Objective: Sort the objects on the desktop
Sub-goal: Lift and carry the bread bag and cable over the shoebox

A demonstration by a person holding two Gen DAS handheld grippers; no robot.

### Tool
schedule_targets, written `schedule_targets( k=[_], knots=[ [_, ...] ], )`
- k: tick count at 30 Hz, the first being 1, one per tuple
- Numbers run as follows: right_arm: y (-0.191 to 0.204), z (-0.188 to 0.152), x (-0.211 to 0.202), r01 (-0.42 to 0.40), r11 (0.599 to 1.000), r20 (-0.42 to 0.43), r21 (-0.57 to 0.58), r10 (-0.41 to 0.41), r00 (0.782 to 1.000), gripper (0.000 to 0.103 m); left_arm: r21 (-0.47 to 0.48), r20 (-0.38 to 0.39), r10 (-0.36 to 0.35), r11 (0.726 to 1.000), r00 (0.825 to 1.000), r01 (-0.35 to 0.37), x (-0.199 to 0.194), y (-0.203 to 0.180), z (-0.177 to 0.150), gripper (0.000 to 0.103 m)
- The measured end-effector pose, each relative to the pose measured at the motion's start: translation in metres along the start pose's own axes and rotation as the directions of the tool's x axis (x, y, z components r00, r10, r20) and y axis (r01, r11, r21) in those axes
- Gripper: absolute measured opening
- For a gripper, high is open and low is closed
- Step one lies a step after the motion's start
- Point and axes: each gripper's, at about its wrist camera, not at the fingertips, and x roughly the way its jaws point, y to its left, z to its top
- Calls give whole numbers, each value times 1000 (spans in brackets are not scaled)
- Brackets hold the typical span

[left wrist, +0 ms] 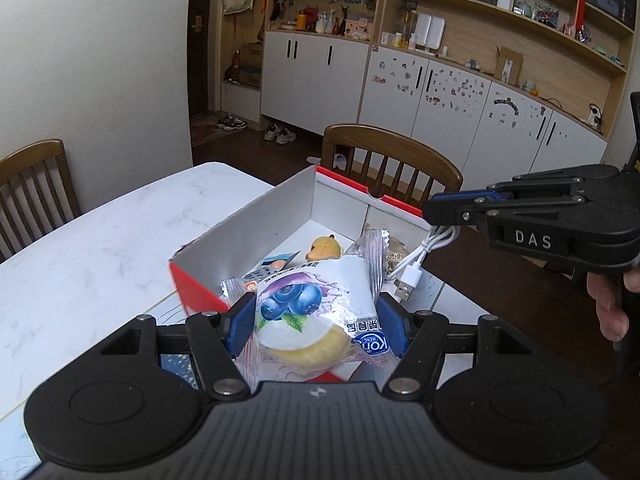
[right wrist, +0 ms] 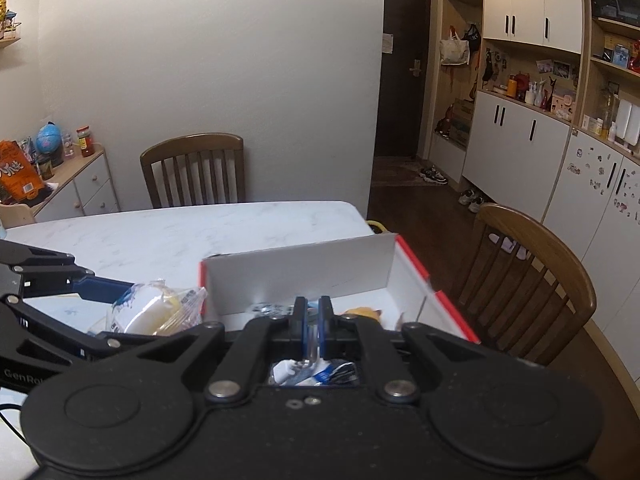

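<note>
Clear plastic crinkles between the blue pads of your left gripper: you are holding a wrapped blueberry-print cake packet at the near edge of the white cardboard box with red trim, on the white marbled table. This looks like the placing step, so your next move calls for carrying the packet forward over the wall and letting go above the pile. Inside the box lie a yellow toy figure, a coiled white USB cable and another foil snack wrapper. Your right gripper hangs over the box's right side, its fingers drawn narrow; whether they pinch the cable is unclear, as the view is blocked.
</note>
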Motion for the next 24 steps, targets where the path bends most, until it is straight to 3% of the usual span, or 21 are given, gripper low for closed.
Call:
schedule_targets(
  k=[12,24],
  knots=[
    [-39,6,38,-29,1000,-24,-6,29,999,4,27,-82,42,999,996,-40,66,-14,17,64],
    [-58,1,77,-80,996,-81,29,82,993,4,89,-177,125,990,976,-111,127,-10,25,64]
  ],
)
